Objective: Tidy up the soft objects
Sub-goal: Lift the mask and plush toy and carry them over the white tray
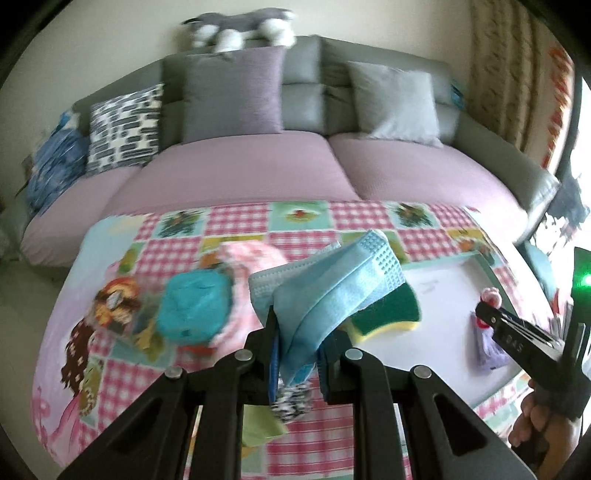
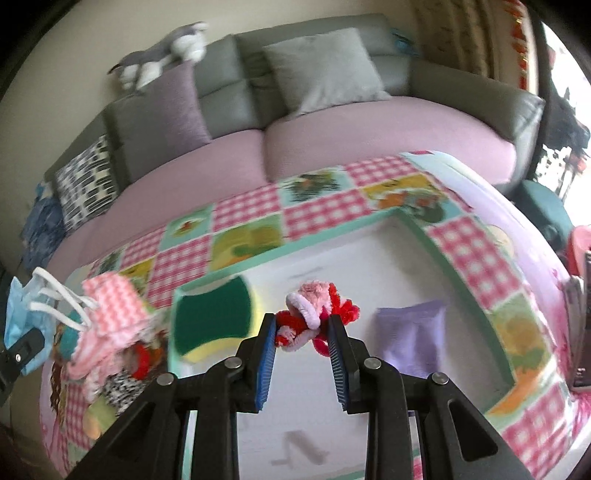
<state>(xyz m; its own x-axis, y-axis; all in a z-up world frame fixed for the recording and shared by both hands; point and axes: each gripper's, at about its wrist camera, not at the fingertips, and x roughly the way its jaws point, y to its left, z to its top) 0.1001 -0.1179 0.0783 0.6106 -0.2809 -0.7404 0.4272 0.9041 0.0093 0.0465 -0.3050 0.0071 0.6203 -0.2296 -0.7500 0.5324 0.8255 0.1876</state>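
Note:
My left gripper point(image 1: 297, 328) is shut on a light blue face mask point(image 1: 332, 284) and holds it above the patterned blanket; the mask also shows at the far left of the right wrist view point(image 2: 18, 317). My right gripper point(image 2: 303, 328) is shut on a red and pink fuzzy toy point(image 2: 317, 314), held over the white tray point(image 2: 369, 258). In the tray lie a green and yellow sponge point(image 2: 212, 321) and a purple pouch point(image 2: 413, 332). A pile of soft things sits left of the tray: a pink cloth point(image 2: 110, 314) and a teal item point(image 1: 192, 306).
A patchwork blanket point(image 1: 240, 221) covers the work surface. Behind it stands a sofa with pink seat cushions point(image 1: 240, 166), several pillows and a plush dog point(image 1: 240, 26) on the backrest. A black-and-white cloth point(image 1: 291, 398) and a green item point(image 1: 262, 428) lie under my left gripper.

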